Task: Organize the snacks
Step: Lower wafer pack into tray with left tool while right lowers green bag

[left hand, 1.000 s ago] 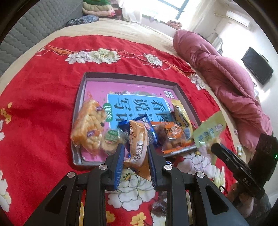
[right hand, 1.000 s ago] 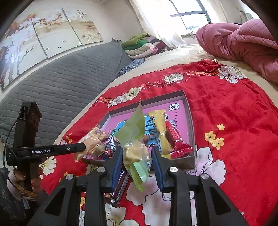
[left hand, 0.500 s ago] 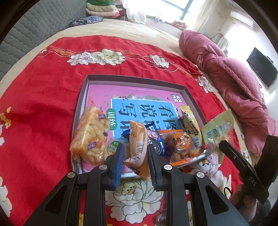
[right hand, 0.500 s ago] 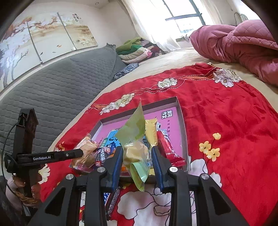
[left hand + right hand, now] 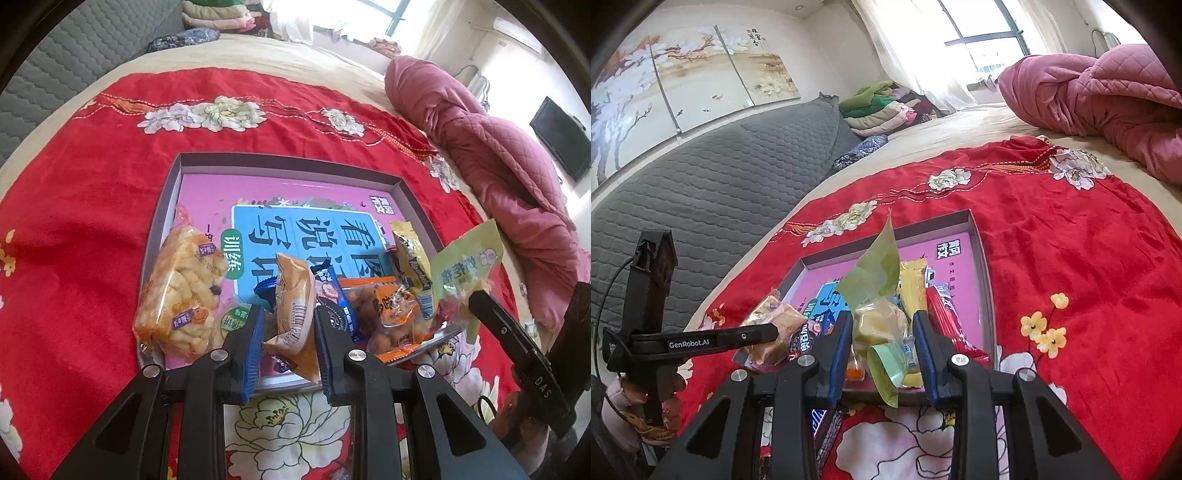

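Tray (image 5: 168, 206) seemingly nearer left gripper (image 5: 288, 343)

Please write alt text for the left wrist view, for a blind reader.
The left gripper holds an orange packet above a tray of snacks on a red cloth. At right, the right gripper holds a green packet.

Bedroom: bed (image 5: 960, 129), quilt (image 5: 1108, 92)
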The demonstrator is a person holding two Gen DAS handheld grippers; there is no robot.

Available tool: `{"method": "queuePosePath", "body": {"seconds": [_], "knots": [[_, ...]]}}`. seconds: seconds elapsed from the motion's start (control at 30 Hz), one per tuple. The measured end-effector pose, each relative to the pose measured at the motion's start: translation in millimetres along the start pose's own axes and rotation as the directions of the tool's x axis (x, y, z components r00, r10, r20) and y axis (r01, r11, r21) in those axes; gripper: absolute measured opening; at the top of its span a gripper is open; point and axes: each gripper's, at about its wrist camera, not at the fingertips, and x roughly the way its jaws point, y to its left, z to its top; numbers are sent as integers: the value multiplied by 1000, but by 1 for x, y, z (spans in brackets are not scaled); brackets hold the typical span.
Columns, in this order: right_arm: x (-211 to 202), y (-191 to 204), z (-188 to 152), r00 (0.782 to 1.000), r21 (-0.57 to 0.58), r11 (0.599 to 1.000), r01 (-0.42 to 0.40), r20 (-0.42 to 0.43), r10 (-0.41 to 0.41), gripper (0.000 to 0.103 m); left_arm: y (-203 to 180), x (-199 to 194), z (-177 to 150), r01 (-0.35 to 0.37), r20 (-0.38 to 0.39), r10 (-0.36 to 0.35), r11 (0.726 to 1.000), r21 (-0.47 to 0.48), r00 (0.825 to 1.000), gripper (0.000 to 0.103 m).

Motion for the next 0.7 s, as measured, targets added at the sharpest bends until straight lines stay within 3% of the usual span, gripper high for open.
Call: {"method": "queuePosePath", "body": {"seconds": [0.3, 0.7], "knots": [[17, 1, -1, 999, -13, 1000, -13, -39, 13, 34, 1, 6, 0, -3, -11, 3, 1000, -1, 1000, 28], [31, -1, -3, 998, -26, 999, 30, -58, -31, 34, 2, 7, 0, -14, -15, 14, 1000, -8, 1000, 29]]}}
